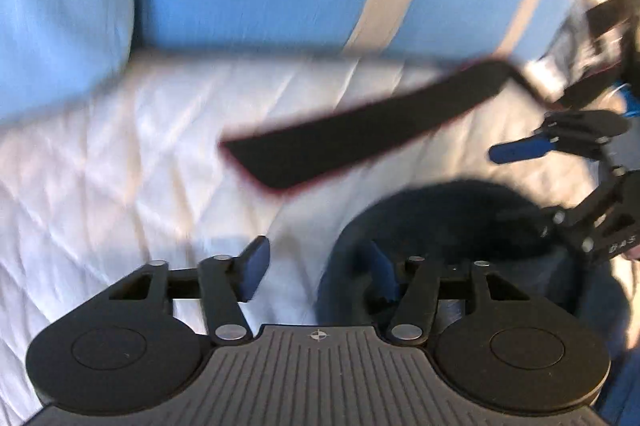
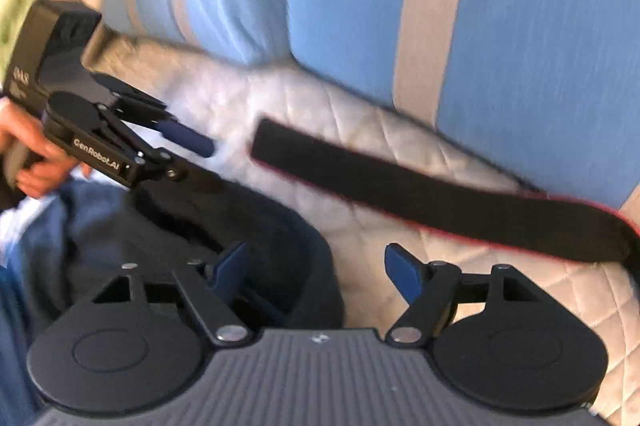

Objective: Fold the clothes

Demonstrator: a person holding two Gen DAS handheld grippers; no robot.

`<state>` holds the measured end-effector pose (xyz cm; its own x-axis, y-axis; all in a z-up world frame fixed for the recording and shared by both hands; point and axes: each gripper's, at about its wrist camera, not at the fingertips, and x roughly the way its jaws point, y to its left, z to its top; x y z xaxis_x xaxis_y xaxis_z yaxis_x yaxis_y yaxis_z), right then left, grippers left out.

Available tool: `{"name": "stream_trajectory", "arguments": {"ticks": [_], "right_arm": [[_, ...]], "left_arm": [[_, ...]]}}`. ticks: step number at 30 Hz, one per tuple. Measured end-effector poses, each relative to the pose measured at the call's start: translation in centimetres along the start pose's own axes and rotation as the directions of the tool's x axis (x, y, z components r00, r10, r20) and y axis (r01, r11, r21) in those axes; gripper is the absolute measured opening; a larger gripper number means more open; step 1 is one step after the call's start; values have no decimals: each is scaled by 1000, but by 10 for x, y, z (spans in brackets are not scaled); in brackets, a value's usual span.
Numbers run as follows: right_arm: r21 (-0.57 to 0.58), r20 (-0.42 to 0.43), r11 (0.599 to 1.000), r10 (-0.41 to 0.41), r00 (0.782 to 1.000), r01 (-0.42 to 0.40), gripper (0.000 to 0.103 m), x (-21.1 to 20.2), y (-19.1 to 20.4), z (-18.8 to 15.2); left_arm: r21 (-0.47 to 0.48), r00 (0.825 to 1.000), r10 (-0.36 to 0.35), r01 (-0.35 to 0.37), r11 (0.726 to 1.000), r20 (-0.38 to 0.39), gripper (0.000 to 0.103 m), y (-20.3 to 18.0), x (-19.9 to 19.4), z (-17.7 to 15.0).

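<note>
Clothes here are a dark garment (image 1: 452, 226) bunched on the white quilted sofa seat (image 1: 120, 153), at about 4 o'clock in the left view. Both left tongs (image 1: 316, 270) and right tongs (image 2: 320, 274) stand spread wide, holding nothing. A black strap (image 1: 360, 129) lies just beyond at 12 o'clock; a hasty pinch could snag it, or take only one layer of the garment.

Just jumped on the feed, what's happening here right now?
A person is working over a white quilted cover with both tools. The left gripper and right gripper are both open and hold nothing. A dark garment lies bunched below them, with a black strap stretched across the quilt. No fold is visible yet.
</note>
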<state>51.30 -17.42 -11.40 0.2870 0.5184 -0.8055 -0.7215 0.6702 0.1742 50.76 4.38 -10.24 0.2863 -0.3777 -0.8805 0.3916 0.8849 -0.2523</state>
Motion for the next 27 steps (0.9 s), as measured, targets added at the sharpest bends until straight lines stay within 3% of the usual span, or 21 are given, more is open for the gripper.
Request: {"name": "stream_trajectory", "arguments": {"ticks": [1, 3, 10, 17, 21, 24, 27], "right_arm": [[26, -20, 1000, -2, 1000, 3, 46, 6, -3, -3], [44, -25, 999, 7, 1000, -6, 9, 7, -4, -7], [-58, 89, 998, 7, 996, -1, 8, -37, 19, -14], [-168, 139, 984, 84, 987, -60, 8, -101, 63, -48], [-245, 93, 966, 107, 990, -82, 8, -115, 88, -77], [-309, 46, 947, 109, 993, -89, 8, -117, 106, -97], [-405, -13, 911, 73, 997, -72, 8, -108, 125, -115]], "left_arm": [[12, 1000, -6, 6, 1000, 13, 9, -1, -1, -5], [47, 999, -10, 8, 999, 43, 7, -6, -7, -12], [277, 983, 6, -57, 959, 184, 7, -58, -60, -47], [494, 955, -29, -128, 860, 296, 7, -114, -108, -96], [614, 962, -14, -164, 772, 274, 7, -134, -107, -134], [692, 966, 37, -210, 690, 256, 7, -147, -94, -157], [785, 962, 101, -267, 558, 256, 8, -162, -76, -182]]}}
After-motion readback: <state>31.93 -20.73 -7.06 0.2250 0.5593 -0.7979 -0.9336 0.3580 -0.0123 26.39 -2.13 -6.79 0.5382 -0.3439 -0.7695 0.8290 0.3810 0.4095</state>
